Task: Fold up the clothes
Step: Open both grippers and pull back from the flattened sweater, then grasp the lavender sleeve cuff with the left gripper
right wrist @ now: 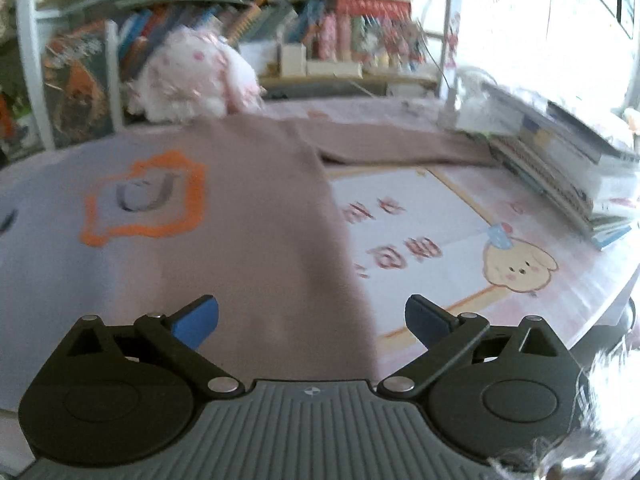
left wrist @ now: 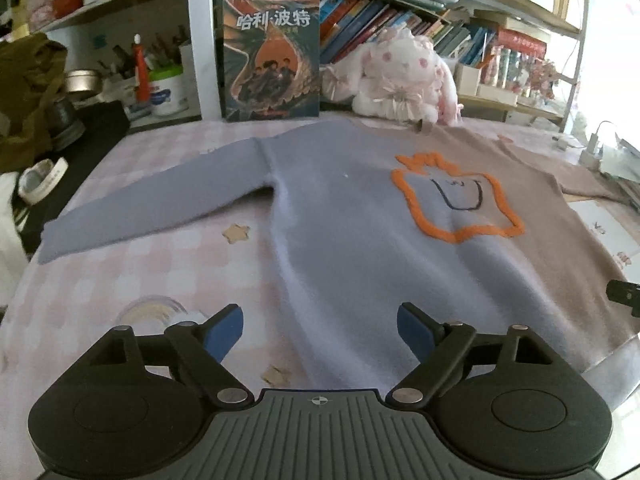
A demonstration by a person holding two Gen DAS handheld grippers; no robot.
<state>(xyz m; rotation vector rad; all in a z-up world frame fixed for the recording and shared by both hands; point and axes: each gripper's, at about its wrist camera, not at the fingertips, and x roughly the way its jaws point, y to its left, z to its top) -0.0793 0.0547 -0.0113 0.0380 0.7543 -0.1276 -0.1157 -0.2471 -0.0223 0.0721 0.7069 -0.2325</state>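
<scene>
A two-tone sweater (left wrist: 360, 216), lavender on its left half and tan on its right, lies flat and face up on the table with an orange outlined figure (left wrist: 460, 196) on the chest. Its lavender sleeve (left wrist: 152, 204) stretches out to the left. In the right wrist view the sweater (right wrist: 240, 216) shows its tan half, with the tan sleeve (right wrist: 400, 144) reaching right. My left gripper (left wrist: 320, 332) is open and empty over the lavender hem. My right gripper (right wrist: 312, 324) is open and empty over the tan hem's right edge.
A pink checked tablecloth (left wrist: 140, 280) covers the table. A plush toy (left wrist: 404, 76) and an upright book (left wrist: 272, 56) stand at the back below shelves. A stack of books (right wrist: 560, 160) lies at the right. A printed mat (right wrist: 440, 232) lies beside the sweater.
</scene>
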